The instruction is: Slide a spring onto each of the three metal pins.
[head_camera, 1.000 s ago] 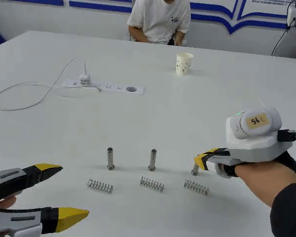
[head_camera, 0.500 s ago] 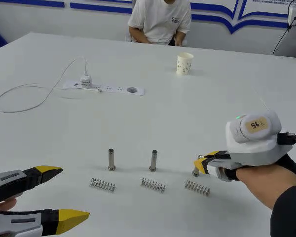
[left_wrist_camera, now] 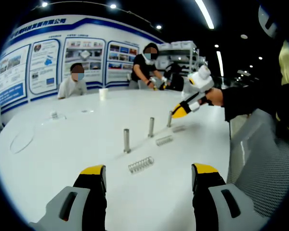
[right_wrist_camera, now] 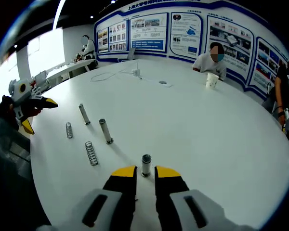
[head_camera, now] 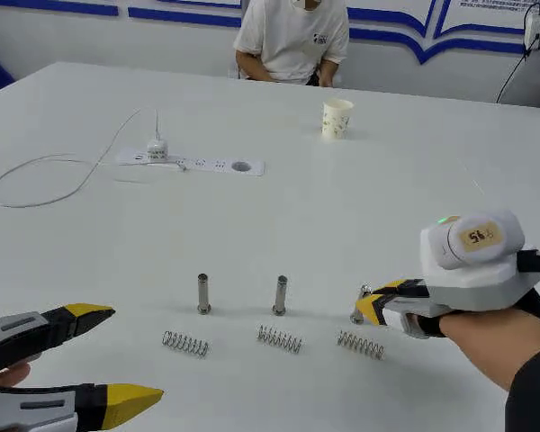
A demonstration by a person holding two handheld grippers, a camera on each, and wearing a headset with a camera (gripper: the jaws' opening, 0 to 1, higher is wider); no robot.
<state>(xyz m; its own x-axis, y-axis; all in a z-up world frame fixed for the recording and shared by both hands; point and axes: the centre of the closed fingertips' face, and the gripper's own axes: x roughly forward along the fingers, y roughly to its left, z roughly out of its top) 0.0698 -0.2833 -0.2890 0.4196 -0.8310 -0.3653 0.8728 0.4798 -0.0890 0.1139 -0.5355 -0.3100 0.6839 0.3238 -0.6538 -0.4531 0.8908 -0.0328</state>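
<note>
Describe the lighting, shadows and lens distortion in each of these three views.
Head view: even, soft light, only faint shadows by the metal pins, straight lines undistorted. Left gripper view: fisheye curves the white table, and ceiling strip lights glare against a dark ceiling. Right gripper view: same curving, a window blown out bright, the nearest pin sharp.

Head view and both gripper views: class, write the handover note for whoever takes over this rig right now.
The yellow-tipped left gripper is open, holds nothing and hovers low at the near left of the white table.
Three short upright metal pins stand in a row: left pin, middle pin, right pin.
The right gripper has narrow jaws either side of the right pin; grip cannot be told.
Coiled wire springs lie flat, one before each pin: left spring, middle spring, right spring.
Done: none fitted. Left: all three.
</note>
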